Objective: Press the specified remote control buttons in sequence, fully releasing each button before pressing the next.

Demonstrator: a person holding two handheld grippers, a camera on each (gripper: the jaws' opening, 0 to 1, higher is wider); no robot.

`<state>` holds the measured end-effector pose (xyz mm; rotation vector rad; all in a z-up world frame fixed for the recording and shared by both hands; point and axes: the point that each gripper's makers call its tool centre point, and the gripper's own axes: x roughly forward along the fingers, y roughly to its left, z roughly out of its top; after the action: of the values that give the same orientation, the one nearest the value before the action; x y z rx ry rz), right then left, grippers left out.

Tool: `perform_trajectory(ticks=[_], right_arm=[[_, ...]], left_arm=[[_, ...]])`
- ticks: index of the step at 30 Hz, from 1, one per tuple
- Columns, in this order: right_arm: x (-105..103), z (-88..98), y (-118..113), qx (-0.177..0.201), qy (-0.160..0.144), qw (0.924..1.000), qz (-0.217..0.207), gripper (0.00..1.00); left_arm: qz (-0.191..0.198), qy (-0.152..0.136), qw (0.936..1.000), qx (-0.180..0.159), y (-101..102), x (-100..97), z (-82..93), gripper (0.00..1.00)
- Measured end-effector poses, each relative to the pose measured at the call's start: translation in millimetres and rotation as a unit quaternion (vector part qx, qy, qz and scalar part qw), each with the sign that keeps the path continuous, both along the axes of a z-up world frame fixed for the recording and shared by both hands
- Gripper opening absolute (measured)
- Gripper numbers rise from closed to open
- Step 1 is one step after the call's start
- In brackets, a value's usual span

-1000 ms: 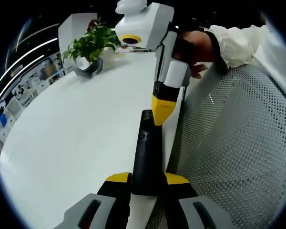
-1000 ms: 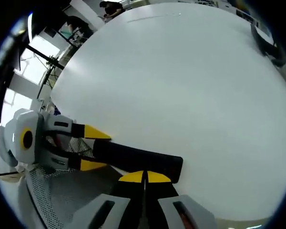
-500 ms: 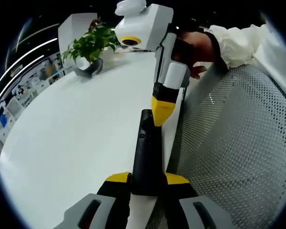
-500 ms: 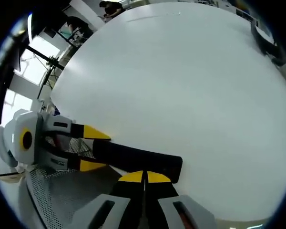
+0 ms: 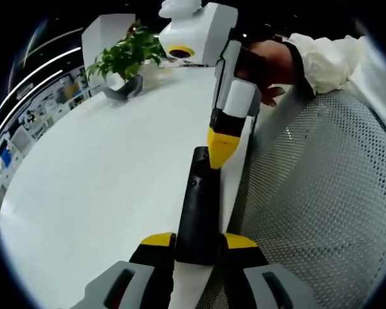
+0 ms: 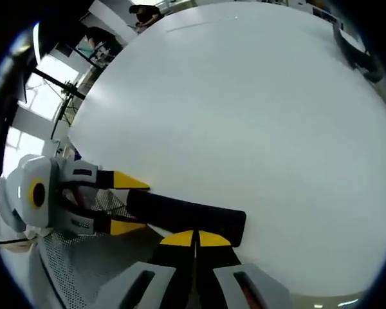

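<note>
In the left gripper view, the left hand-held gripper (image 5: pixel 197 239) is clamped on the near end of the remote (image 5: pixel 199 201), a slim black bar that runs away from the camera along the edge of the white table (image 5: pixel 103 187), beside a grey mesh surface (image 5: pixel 315 212). The right hand-held gripper (image 5: pixel 221 147) comes down from above with its yellow tips drawn together, their point at the remote's far end, on or just above the button face; contact cannot be told. A hand (image 5: pixel 270 61) holds it, and a plant (image 5: pixel 122 58) stands well beyond. In the right gripper view, the right hand-held gripper (image 6: pixel 194 239) shows its jaws closed flat against each other with nothing between them, tips at the end of the remote (image 6: pixel 186 215), while the left hand-held gripper (image 6: pixel 123 203) pinches the opposite end from both sides. The remote looks like stiff, light plastic with smooth, likely slippery sides, so I judge the hold belongs where it is, across the narrow flanks of the plain end, clear of the buttons; a press at the far end would lever it downward, so the clamp needs to be firm.
</note>
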<state>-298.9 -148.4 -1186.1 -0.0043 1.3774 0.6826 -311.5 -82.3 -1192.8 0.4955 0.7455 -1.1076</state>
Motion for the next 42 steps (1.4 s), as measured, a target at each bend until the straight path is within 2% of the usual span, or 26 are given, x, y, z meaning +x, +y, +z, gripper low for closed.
perform_trajectory(ticks=[4,6,9,12,16,28,33,42], right_arm=[[5.9,2.2,0.0,0.002,-0.02,0.9998,-0.001,0.0],[9.5,2.9,1.5,0.008,-0.031,0.9995,-0.002,0.0],[7.4,0.7,2.6,0.007,-0.022,0.9997,0.001,0.0],[7.9,1.1,3.7,0.004,-0.03,0.9995,0.008,0.0],[6.2,-1.1,4.5,0.003,-0.025,0.9996,0.014,0.0],[7.2,-1.0,4.0,0.018,-0.016,0.9997,-0.001,0.0],[6.6,-1.3,5.4,0.008,-0.029,0.9995,0.013,0.0],[7.4,-1.4,5.0,0.009,-0.028,0.9995,0.012,0.0]], left_arm=[[-0.003,-0.002,1.0,0.0,-0.8,-0.5,-0.8,0.27],[-0.02,-0.008,0.9998,-0.004,-3.9,-2.7,0.0,0.25],[-0.018,-0.009,0.9998,0.0,-2.9,-3.6,-0.7,0.24],[-0.02,-0.01,0.9998,0.0,-3.2,-4.2,-0.9,0.24],[-0.027,-0.016,0.9995,0.0,-3.7,-4.8,-0.7,0.24],[-0.022,-0.008,0.9997,-0.005,-3.1,-4.2,-1.6,0.24],[-0.022,-0.008,0.9997,-0.006,-3.3,-4.0,-1.6,0.25],[-0.022,-0.008,0.9997,-0.006,-3.3,-3.8,-1.8,0.25]])
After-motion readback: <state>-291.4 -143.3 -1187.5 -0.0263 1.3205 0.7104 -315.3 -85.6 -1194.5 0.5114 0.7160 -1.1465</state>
